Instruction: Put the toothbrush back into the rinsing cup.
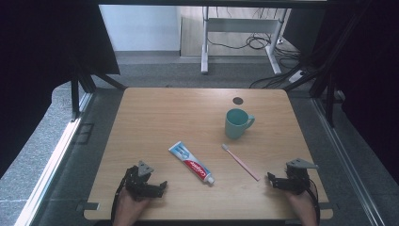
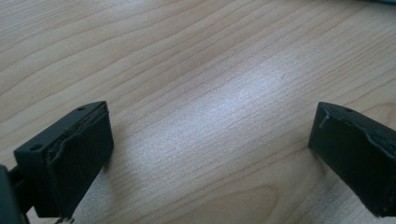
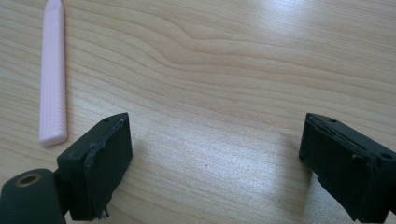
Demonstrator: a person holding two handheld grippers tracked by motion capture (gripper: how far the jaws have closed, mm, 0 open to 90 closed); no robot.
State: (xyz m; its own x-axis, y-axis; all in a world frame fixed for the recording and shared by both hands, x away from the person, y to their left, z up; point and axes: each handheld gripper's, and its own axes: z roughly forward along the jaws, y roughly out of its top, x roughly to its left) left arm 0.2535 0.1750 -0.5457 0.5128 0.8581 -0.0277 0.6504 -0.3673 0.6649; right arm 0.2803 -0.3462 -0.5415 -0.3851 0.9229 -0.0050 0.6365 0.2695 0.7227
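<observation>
Both hands rest low at the table's (image 1: 155, 108) near edge — left gripper (image 1: 160, 187) and right gripper (image 1: 272, 179) gape wide, empty, the right just beside the toothbrush (image 1: 241, 162).

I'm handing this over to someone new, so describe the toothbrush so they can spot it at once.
Start at the wooden table and find the green mug right of its middle. Just in front of the mug, a thin pink toothbrush lies flat, slanting toward the right gripper. It is the only slim pink stick there; the toothpaste to its left is a broad white, blue and red tube.
</observation>
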